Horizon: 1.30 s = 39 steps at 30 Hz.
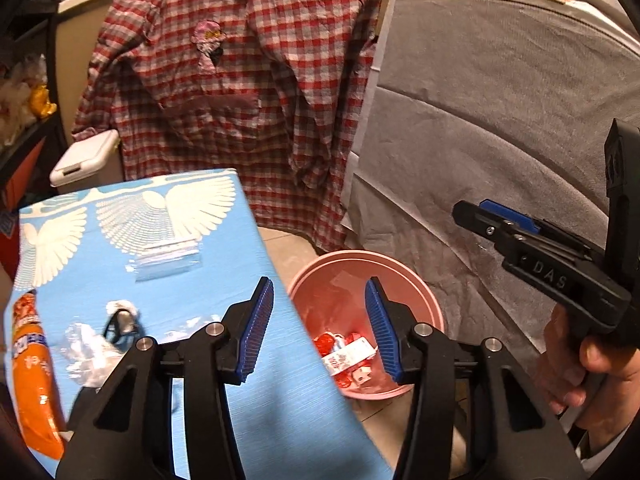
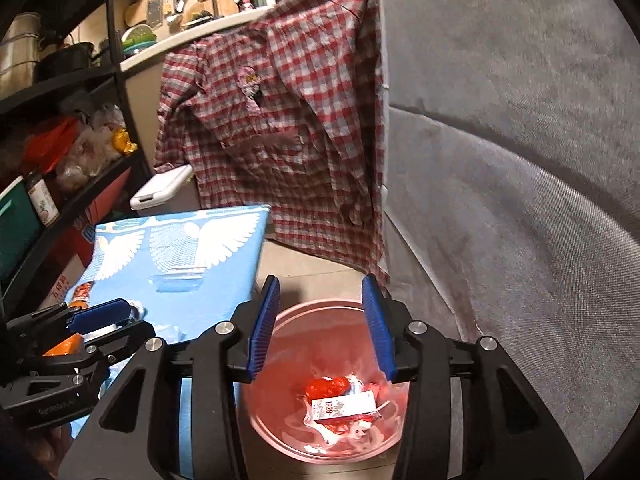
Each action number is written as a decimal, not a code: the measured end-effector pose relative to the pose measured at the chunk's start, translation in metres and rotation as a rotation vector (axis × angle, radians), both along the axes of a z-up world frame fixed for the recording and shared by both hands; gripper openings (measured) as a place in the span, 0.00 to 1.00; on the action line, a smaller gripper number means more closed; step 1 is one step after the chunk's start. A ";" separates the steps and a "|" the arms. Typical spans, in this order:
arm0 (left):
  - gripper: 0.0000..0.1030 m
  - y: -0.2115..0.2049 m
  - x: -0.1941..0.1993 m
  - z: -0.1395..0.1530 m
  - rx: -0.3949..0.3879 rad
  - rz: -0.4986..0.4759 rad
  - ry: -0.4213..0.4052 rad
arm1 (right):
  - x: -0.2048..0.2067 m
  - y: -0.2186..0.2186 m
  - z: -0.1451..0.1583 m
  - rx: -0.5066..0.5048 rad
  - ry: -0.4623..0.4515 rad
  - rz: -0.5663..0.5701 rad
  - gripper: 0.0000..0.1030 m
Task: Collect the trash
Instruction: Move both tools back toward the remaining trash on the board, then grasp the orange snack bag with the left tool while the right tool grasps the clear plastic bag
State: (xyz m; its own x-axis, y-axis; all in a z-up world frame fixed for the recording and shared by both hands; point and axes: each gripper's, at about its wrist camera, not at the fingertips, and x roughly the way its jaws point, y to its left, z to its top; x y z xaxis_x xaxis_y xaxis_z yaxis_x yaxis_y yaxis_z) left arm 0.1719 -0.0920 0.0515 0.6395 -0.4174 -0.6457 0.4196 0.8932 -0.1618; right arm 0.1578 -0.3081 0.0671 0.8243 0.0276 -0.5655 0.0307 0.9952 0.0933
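A pink bucket (image 2: 280, 412) stands on the floor beside a table with a blue cloth (image 1: 256, 400). In the bucket lie red wrappers (image 2: 326, 386) and a small white and red box (image 2: 344, 404). My right gripper (image 2: 320, 328) hovers over the bucket, open, with nothing between its pads. My left gripper (image 1: 320, 328) is open and empty over the table's right edge, with the bucket (image 1: 404, 280) showing between its fingers. On the cloth lie an orange packet (image 1: 32, 380), crumpled clear plastic (image 1: 84, 352), a white scrap with a black cord (image 1: 120, 316) and a clear zip bag (image 1: 168, 264).
A red plaid shirt (image 1: 240, 92) hangs behind the table and bucket. Grey fabric (image 2: 520, 200) covers the right side. A white lidded bin (image 1: 84, 160) stands past the table's far corner, and a dark shelf rack (image 2: 60, 152) with jars and bags fills the left.
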 end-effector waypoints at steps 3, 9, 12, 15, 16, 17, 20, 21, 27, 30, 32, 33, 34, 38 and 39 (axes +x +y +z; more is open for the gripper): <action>0.42 0.018 -0.008 0.008 0.008 0.016 -0.023 | -0.007 0.013 0.008 0.009 -0.029 0.024 0.42; 0.37 0.069 -0.020 0.020 0.019 0.080 -0.056 | -0.018 0.047 0.017 0.029 -0.067 0.081 0.43; 0.36 0.098 -0.025 0.024 0.022 0.120 -0.067 | -0.022 0.068 0.019 0.033 -0.079 0.119 0.43; 0.35 0.137 -0.030 0.027 0.023 0.174 -0.078 | -0.024 0.088 0.018 0.044 -0.081 0.159 0.33; 0.34 0.149 -0.031 0.027 0.021 0.192 -0.077 | -0.025 0.092 0.017 0.046 -0.080 0.171 0.28; 0.34 0.158 -0.032 0.028 0.021 0.206 -0.077 | -0.024 0.099 0.016 0.047 -0.076 0.186 0.25; 0.32 0.193 -0.034 0.027 0.023 0.264 -0.071 | -0.022 0.116 0.011 0.043 -0.065 0.211 0.24; 0.31 0.202 -0.034 0.026 0.026 0.282 -0.068 | -0.021 0.119 0.010 0.044 -0.061 0.216 0.23; 0.31 0.252 -0.031 0.019 0.029 0.377 -0.030 | -0.009 0.148 -0.005 0.065 -0.015 0.272 0.23; 0.31 0.269 -0.031 0.012 0.030 0.404 -0.011 | -0.002 0.164 -0.014 0.072 0.014 0.311 0.23; 0.31 0.281 -0.029 0.004 0.038 0.422 0.009 | 0.002 0.175 -0.021 0.075 0.033 0.335 0.24; 0.31 0.286 -0.030 0.001 0.040 0.430 0.016 | 0.005 0.180 -0.024 0.074 0.041 0.345 0.25; 0.31 0.292 -0.029 -0.004 0.043 0.440 0.030 | 0.007 0.185 -0.027 0.072 0.048 0.355 0.25; 0.31 0.312 -0.030 -0.025 0.060 0.470 0.085 | 0.016 0.206 -0.043 0.060 0.084 0.395 0.25; 0.31 0.316 -0.030 -0.030 0.062 0.476 0.101 | 0.019 0.212 -0.048 0.055 0.095 0.404 0.25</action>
State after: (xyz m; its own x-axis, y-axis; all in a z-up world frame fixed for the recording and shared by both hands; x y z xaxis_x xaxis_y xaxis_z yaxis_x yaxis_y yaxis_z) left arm 0.1417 0.2243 0.0213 0.6825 -0.0525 -0.7290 -0.0527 0.9913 -0.1207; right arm 0.1763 -0.0964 0.0189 0.6852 0.3704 -0.6271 -0.3506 0.9224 0.1618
